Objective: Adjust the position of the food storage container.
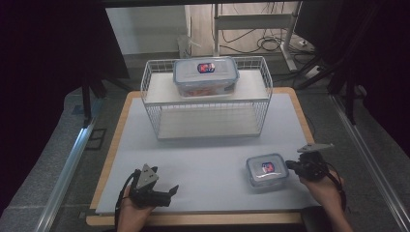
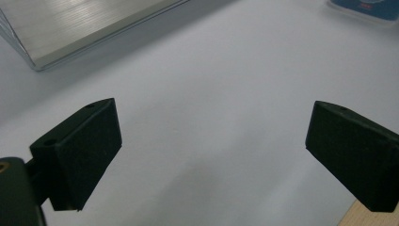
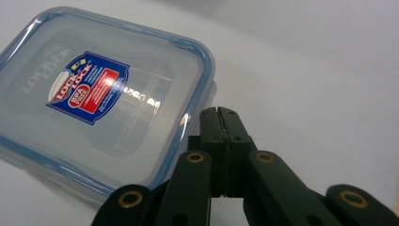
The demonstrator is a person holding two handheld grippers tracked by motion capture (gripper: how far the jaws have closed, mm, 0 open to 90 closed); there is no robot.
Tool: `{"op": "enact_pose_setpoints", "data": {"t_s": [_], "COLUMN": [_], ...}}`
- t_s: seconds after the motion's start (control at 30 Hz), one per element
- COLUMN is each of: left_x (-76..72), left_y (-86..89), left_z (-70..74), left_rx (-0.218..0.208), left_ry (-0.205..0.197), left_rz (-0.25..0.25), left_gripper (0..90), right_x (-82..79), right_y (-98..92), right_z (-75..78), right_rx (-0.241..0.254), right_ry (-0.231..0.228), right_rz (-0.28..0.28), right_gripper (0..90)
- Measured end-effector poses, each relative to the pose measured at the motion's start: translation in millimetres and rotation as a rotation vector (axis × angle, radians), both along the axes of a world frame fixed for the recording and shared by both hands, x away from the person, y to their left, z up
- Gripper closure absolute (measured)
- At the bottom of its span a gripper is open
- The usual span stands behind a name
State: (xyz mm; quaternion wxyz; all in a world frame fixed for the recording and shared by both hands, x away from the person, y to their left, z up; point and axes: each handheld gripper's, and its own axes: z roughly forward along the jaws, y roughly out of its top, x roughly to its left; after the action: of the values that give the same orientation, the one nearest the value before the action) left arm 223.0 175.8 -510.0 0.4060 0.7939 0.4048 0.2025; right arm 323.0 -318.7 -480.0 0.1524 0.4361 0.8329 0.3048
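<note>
I see the desk with a wire rack at the back, and a big box sits on its top shelf. A small box lies flat on the desk near my right hand. My right gripper is pressed shut with nothing in it, and its tip is just beside the box rim. I think it is nudging the box, so I should push slow and low, so the box slides and does not tip. My left gripper is wide open over bare desk, well apart.
</note>
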Motion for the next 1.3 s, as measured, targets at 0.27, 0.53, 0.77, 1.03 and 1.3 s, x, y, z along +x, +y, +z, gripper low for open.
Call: {"op": "enact_pose_setpoints", "data": {"t_s": [0.27,0.53,0.77,1.03,1.3], "left_x": [0.4,0.9,0.8,0.9,1.4], "left_y": [-1.9,-3.1,-3.5,-4.5,-5.6], "left_z": [-0.5,-0.8,-1.0,-1.5,-2.2], "left_rx": [0.001,0.005,0.005,0.008,0.013], "left_ry": [0.003,0.006,0.007,0.012,0.016], "left_rz": [-0.006,-0.012,-0.013,-0.017,-0.021], "left_gripper": [4.3,4.3,4.3,4.3,4.3], "right_x": [-1.9,-1.5,-5.6,-12.5,-17.6], "right_y": [17.8,33.4,55.9,66.1,79.1], "right_z": [-2.4,-5.1,-7.5,-8.8,-9.7], "right_rx": [0.021,0.058,0.071,0.069,0.09], "right_ry": [0.005,0.022,0.035,0.051,0.076], "right_rz": [0.062,0.11,0.179,0.224,0.274], "right_gripper": [89.5,89.5,89.5,89.5,89.5]}}
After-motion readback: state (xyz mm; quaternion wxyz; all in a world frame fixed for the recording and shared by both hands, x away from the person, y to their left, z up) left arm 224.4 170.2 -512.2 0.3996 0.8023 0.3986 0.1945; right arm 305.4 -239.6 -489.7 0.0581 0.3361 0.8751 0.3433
